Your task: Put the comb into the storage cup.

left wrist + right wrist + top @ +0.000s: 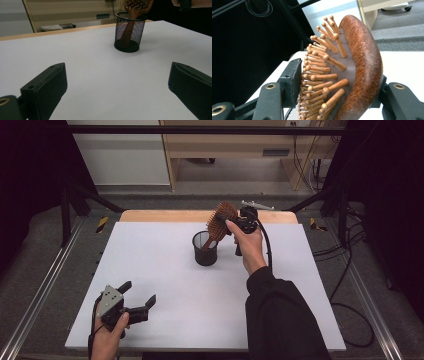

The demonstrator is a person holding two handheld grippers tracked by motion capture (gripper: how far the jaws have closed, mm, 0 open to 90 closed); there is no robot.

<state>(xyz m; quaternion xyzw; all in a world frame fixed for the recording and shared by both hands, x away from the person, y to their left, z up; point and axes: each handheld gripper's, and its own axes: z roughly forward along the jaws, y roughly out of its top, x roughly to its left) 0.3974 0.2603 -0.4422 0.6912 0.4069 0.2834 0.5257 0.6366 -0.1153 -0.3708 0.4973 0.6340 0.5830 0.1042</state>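
Note:
A wooden hairbrush (223, 216) leans with its handle down inside a black mesh cup (205, 251) at the back middle of the white table (165, 270). My right gripper (231, 222) is shut on the brush's head. In the right gripper view one jaw presses the bristle tips and the other backs the brown hairbrush (362, 62), so my right gripper (339, 83) clamps it. My left gripper (140, 292) rests open near the front left corner, holding nothing. The left gripper view has my left gripper (117, 85) facing the mesh cup (128, 35) and the hairbrush (136, 6).
A wooden strip (165, 215) borders the table's far edge. Black frame bars (75, 200) and metal rails (40, 295) flank the table, and cables (350, 270) lie on the floor at the right. A wooden cabinet (225, 145) stands beyond.

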